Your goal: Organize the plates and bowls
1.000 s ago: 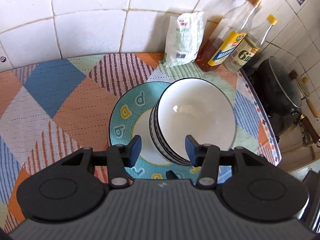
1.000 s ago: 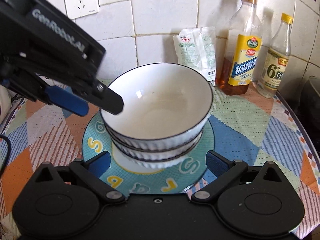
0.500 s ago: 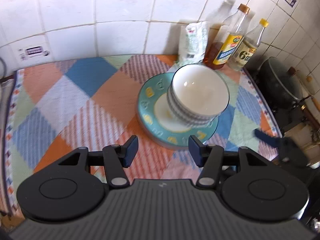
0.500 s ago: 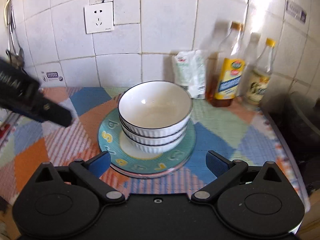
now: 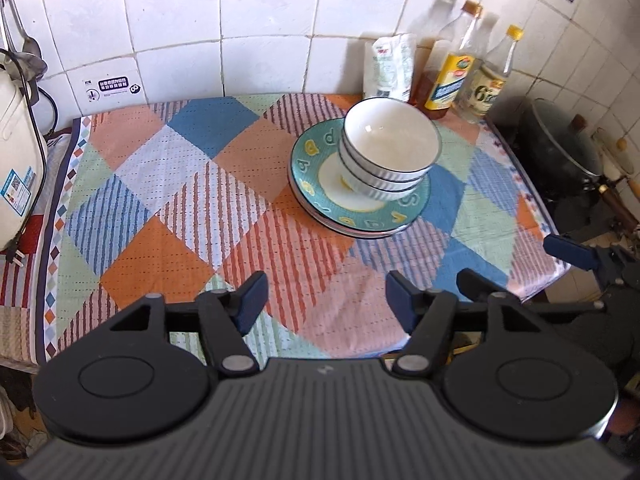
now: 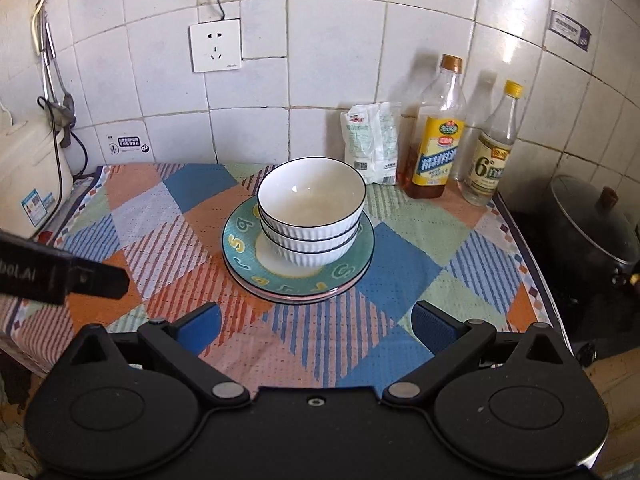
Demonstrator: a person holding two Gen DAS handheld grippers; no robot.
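Bowls point(image 6: 311, 205): three white ribbed ones with dark rims, nested, mouths up, sitting on the plates.
Plates point(image 6: 354, 264): teal top one with yellow letters on its rim, pink edge of another beneath, flat on the patchwork cloth point(image 6: 400, 280), just before the oil bottle point(image 6: 438, 148).
Stack axis: upright, leaning slightly.
Left gripper point(image 5: 323, 300): jaws wide, holding nothing, well short of the plates.
Right gripper point(image 6: 316, 328): jaws wide, empty, near the plates' front edge.

White bowls point(image 6: 311, 196) (dark-rimmed), teal plate point(image 6: 240, 264) with yellow letters, multicoloured patchwork cloth point(image 6: 400, 292)
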